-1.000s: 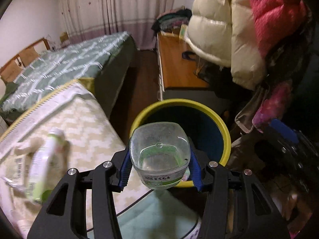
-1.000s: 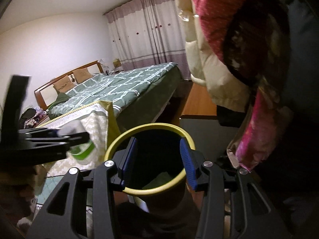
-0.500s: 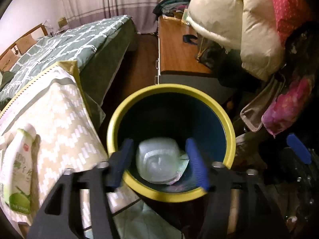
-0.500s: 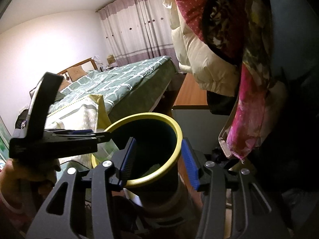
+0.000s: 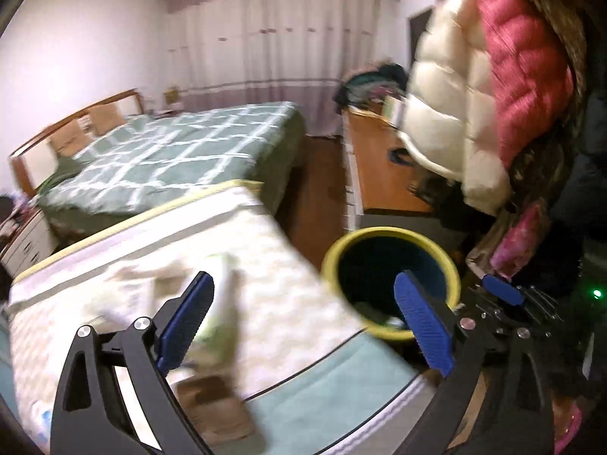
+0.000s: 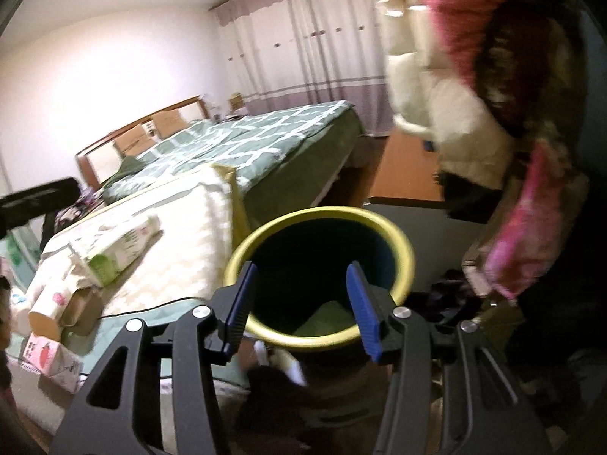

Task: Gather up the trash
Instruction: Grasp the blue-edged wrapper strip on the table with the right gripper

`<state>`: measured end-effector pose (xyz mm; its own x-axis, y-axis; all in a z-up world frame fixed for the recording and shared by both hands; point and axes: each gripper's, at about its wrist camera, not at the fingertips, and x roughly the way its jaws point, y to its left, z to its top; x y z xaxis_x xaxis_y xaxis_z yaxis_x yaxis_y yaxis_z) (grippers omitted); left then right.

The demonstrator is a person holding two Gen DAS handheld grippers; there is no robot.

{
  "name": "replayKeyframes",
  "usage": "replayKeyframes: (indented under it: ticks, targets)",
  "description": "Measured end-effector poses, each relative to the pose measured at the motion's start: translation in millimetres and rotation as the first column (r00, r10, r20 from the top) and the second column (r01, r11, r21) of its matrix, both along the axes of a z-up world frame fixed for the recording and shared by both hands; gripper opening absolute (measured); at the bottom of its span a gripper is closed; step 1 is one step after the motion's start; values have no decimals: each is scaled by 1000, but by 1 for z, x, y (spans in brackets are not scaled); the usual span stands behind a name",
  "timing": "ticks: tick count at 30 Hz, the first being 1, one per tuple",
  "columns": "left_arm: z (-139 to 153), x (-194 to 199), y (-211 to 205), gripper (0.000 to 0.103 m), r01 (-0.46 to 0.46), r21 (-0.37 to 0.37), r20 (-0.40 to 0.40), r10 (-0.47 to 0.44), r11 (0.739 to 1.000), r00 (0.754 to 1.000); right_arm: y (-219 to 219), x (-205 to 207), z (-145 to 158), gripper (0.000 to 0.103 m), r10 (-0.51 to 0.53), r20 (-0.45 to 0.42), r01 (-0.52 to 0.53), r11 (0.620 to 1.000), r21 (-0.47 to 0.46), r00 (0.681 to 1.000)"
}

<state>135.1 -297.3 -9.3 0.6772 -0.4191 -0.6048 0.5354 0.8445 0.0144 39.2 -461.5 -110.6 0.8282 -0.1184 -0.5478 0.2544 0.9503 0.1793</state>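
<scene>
Left gripper (image 5: 303,318) empty, jaws opening wide, lower centre of frame. Bin (image 5: 390,284) sits right of centre; carton (image 6: 121,250) lies on the mattress (image 5: 227,258), left. Right gripper (image 6: 301,303) half open, empty, over the bin. Next pick: square the jaws across the carton's narrow sides before closing.

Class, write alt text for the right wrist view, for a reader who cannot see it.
The right tongs, jaws apart and empty, point into a yellow-rimmed bin beside a cream mattress. A green-and-white carton and other packaging lie on the mattress. Behind stand a bed with a green cover and curtains; coats hang at right.
</scene>
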Motion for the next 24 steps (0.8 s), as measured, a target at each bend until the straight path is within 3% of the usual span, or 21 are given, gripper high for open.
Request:
replayKeyframes:
  ticks: [5, 13, 18, 24]
  targets:
    - [12, -11, 101, 95, -166, -15, 33, 166, 986, 986, 59, 22, -1, 48, 135, -21, -135, 991, -3, 991]
    - [11, -44, 247, 96, -426, -32, 86, 428, 904, 900, 156, 61, 3, 48, 316, -52, -317, 948, -23, 947]
    - [1, -54, 299, 96, -509, -33, 90, 510, 860, 856, 212, 91, 22, 48, 424, -48, -427, 903, -49, 904]
    - [-9, -56, 325, 96, -535, -47, 69, 537, 843, 841, 266, 138, 30, 48, 534, -93, -542, 835, -99, 840]
